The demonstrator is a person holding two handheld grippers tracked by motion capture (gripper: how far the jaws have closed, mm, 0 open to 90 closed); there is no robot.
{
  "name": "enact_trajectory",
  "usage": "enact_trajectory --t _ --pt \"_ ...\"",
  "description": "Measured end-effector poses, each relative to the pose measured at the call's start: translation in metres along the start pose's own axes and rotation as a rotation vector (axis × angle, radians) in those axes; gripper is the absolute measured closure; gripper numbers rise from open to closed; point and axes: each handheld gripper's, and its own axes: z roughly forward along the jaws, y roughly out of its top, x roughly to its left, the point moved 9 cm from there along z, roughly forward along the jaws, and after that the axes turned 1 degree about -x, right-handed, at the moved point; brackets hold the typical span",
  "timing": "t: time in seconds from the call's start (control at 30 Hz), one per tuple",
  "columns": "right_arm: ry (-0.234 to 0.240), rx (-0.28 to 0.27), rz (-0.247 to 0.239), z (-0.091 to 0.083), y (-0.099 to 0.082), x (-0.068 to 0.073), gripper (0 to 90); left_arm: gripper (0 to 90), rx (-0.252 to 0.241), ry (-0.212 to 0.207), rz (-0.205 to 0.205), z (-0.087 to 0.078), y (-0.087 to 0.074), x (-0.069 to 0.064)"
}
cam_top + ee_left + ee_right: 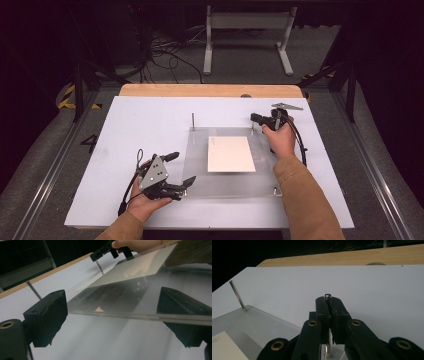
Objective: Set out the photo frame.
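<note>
A clear acrylic plate (pixel 200 175) lies on the white board (pixel 140 125) with a white card (pixel 231 154) on its middle. Thin metal posts stand at its far corners. My right gripper (pixel 256 119) is shut on the far-right post (pixel 327 297), which shows between its jaws (pixel 329 301). The far-left post (pixel 192 121) stands free, also visible in the right gripper view (pixel 237 296). My left gripper (pixel 182 169) stands wide open at the plate's near-left edge. In the left gripper view the plate's edge (pixel 112 315) runs across the gap between the jaws (pixel 113 312), and the pads do not press it.
The white board rests on a wooden table whose far edge (pixel 210 90) shows behind it. Beyond lie a grey floor, cables (pixel 165 55) and a white metal stand (pixel 247 35). Small screws (pixel 274 190) sit at the plate's near-right corner.
</note>
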Motion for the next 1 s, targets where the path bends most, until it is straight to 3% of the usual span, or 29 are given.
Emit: enact_trajectory --t 0.13,0.2,0.3,0.4,0.43,0.53,0.73,0.83,0.93,1.0 --pt "0.009 -0.001 0.004 0.000 0.000 0.000 85.5 12.0 0.003 -0.020 0.006 0.007 -0.002 -0.001" --pt "0.012 -0.002 0.007 0.000 0.000 0.000 85.4 12.4 -0.018 -0.046 -0.018 0.012 -0.003 0.000" --pt "0.011 0.000 0.013 -0.001 0.000 0.000 85.3 15.6 -0.032 -0.059 -0.016 0.015 -0.003 0.000" --pt "0.016 0.000 0.024 0.000 -0.001 0.000 85.1 23.7 -0.040 -0.076 0.011 0.019 0.000 -0.004" --pt "0.017 -0.001 0.026 0.000 -0.001 0.000 85.0 32.6 -0.041 -0.084 0.022 0.020 0.000 -0.006" --pt "0.021 -0.002 0.032 -0.001 -0.001 0.000 84.7 41.7 -0.036 -0.076 0.075 0.022 0.000 -0.008" --pt "0.021 0.008 0.031 -0.002 -0.002 0.001 83.7 45.5 -0.012 -0.058 0.108 0.022 -0.001 -0.006" --pt "0.009 0.021 0.021 -0.003 -0.002 0.002 83.0 48.4 -0.007 -0.068 0.137 0.022 -0.001 -0.004" --pt "-0.021 0.063 -0.008 -0.004 -0.006 0.001 74.7 48.5 -0.011 -0.071 0.129 0.022 0.000 -0.003" --pt "-0.022 0.060 -0.033 -0.005 -0.008 0.000 66.9 48.5 -0.009 -0.073 0.128 0.021 0.000 -0.003"
